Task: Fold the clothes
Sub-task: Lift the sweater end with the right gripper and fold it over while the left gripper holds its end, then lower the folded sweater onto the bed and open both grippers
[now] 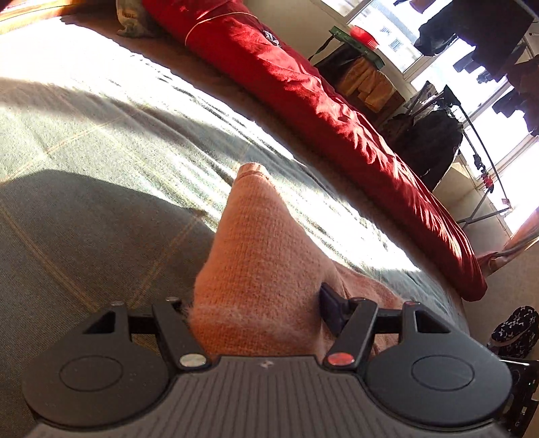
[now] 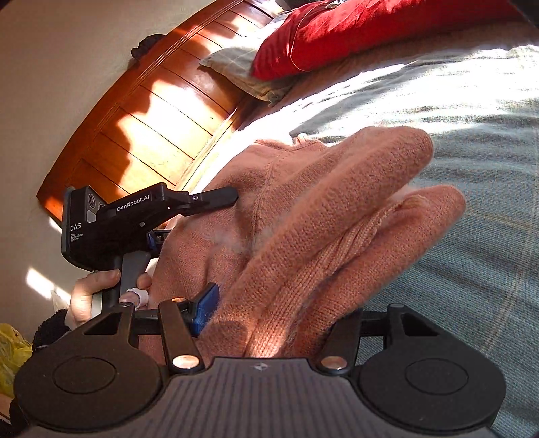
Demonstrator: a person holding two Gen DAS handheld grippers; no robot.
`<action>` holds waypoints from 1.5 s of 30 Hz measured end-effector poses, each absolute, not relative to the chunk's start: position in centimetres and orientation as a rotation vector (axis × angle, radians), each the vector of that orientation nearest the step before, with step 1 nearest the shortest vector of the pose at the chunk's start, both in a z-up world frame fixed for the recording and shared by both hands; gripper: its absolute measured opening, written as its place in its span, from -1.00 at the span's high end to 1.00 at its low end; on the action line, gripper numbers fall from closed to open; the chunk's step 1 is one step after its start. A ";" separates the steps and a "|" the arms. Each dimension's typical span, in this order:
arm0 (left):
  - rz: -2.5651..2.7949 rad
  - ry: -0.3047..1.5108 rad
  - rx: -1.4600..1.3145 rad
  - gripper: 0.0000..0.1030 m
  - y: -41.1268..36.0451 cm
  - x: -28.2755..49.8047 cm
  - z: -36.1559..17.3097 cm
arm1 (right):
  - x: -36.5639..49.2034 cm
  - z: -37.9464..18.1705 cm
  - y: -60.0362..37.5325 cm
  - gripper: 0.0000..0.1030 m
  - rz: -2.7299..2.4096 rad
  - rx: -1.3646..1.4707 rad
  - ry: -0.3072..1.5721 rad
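A salmon-pink knit sweater (image 1: 249,256) lies bunched on the grey plaid bedspread (image 1: 101,141). In the left wrist view my left gripper (image 1: 259,310) is shut on a thick fold of it that rises in a cone between the fingers. In the right wrist view my right gripper (image 2: 269,313) is shut on another bunch of the sweater (image 2: 323,215), with two rounded folds reaching forward over the bedspread (image 2: 471,236). The left gripper (image 2: 205,202), held by a hand (image 2: 94,289), shows at the left in that view, clamped on the sweater's far side.
A red duvet (image 1: 320,101) runs along the bed's far side, with a red pillow (image 2: 353,30) and a pale pillow (image 2: 235,67) by the wooden headboard (image 2: 145,128). A drying rack with dark clothes (image 1: 471,128) stands by the window. A yellow bag (image 2: 10,353) is at the left.
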State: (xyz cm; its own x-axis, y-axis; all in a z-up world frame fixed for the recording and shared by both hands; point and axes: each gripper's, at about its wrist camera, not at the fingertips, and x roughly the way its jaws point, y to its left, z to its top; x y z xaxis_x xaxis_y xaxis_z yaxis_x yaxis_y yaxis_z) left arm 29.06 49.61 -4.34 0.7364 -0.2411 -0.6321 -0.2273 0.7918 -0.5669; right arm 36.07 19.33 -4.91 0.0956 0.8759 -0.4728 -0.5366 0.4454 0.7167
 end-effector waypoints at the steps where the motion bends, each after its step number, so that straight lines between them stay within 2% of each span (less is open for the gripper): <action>1: 0.000 0.755 -0.669 -0.27 49.9 29.1 -4.3 | 35.9 -4.9 19.8 -0.18 1.095 0.408 1.010; 9: 0.059 0.732 -0.631 -0.27 52.5 29.6 -3.9 | 35.0 -5.4 23.1 -0.18 1.107 0.414 0.994; 20: 0.084 0.757 -0.675 -0.31 54.6 29.9 -7.4 | 34.4 -7.8 24.4 -0.19 1.098 0.421 1.048; 25: 0.083 0.738 -0.687 -0.40 55.0 29.3 -7.6 | 34.5 -8.1 24.3 -0.23 1.104 0.410 1.067; 27: 0.098 0.725 -0.681 -0.40 55.2 28.7 -7.3 | 34.7 -8.3 23.9 -0.45 1.120 0.396 1.093; 29: 0.138 0.711 -0.666 -0.39 55.6 27.8 -6.6 | 34.7 -8.1 23.0 -0.48 1.125 0.367 1.085; 34: 0.200 0.688 -0.605 -0.39 55.8 24.4 -4.4 | 35.7 -6.7 18.5 -0.74 1.063 0.360 1.035; 36: 0.162 0.679 -0.580 -0.40 54.6 23.1 -3.7 | 36.1 -5.2 17.1 -0.85 1.014 0.354 0.961; 39: 0.078 0.674 -0.542 -0.49 52.1 21.4 -2.8 | 36.7 -2.8 15.8 -0.93 0.991 0.353 0.848; 45: 0.028 0.769 -0.446 -0.55 48.5 20.6 -4.7 | 35.9 -0.6 20.7 -1.00 1.252 0.309 0.741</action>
State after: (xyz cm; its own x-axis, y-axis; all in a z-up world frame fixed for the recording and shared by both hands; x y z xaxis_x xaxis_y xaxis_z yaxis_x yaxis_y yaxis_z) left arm 20.58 48.45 -4.65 0.7226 -0.1358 -0.6778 -0.1853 0.9066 -0.3792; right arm 35.94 20.75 -0.62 0.1235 0.9336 -0.3363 -0.7441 0.3113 0.5911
